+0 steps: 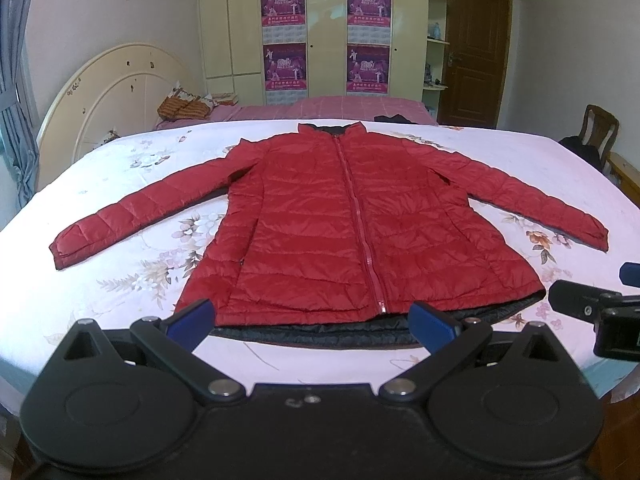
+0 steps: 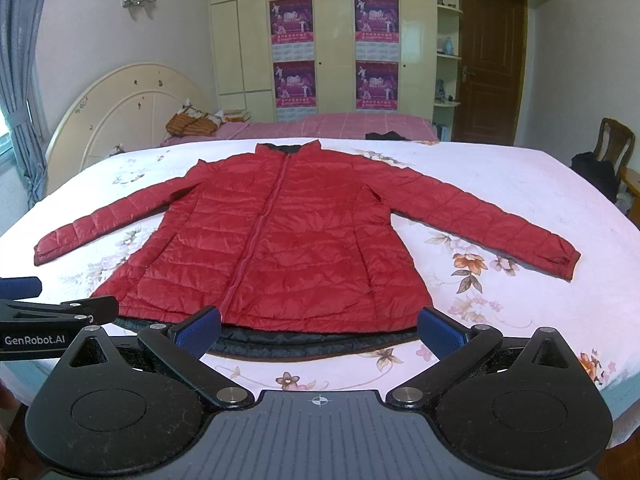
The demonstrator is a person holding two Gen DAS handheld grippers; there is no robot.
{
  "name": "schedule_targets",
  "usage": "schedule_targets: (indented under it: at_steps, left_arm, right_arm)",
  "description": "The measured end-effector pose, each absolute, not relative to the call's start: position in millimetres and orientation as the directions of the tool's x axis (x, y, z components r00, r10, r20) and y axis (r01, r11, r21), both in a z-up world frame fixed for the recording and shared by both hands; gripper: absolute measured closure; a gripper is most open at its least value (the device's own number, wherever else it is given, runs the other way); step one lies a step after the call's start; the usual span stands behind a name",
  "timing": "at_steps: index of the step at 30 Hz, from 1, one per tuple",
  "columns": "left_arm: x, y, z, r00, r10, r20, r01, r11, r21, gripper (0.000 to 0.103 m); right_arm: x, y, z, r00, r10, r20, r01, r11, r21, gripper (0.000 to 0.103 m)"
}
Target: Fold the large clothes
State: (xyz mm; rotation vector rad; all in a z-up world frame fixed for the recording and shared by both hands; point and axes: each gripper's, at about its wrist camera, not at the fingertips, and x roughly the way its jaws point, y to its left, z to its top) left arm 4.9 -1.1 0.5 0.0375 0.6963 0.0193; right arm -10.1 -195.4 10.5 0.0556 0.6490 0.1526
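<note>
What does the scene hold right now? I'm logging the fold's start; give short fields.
garment: red jacket, flat, zipped, front up
sleeves: both spread out to the sides
hem: dark lining shows at the near edge
surface: floral bedsheet
left gripper: open, holds nothing, near the hem
right gripper: open, holds nothing, near the hem
folds done: none

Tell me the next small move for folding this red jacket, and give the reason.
Probably bring the left gripper out to the left sleeve cuff and close on it. The red jacket lies flat and zipped on the floral bedsheet, both sleeves spread wide, nothing folded yet. Both grippers are open and hold nothing, near the hem. The right gripper could mirror this.
</note>
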Motion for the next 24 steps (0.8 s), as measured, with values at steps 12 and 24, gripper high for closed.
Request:
schedule_targets:
  at_steps: [12, 24]
  left_arm:
    - [5.1, 0.4, 1.5, 0.767, 0.031, -0.641, -0.007, 0.999, 0.040, 0.000]
    - [5.0, 1.5, 1.3, 0.768, 0.030, -0.640, -0.007, 0.999, 0.038, 0.000]
  right_arm:
    - [-10.2, -195.1, 11.6, 0.785, 0.157, -0.599, -0.122, 0.988, 0.100, 0.000]
    - [-10.9, -195.1, 12.2, 0.785, 0.157, -0.599, -0.121, 0.988, 0.099, 0.000]
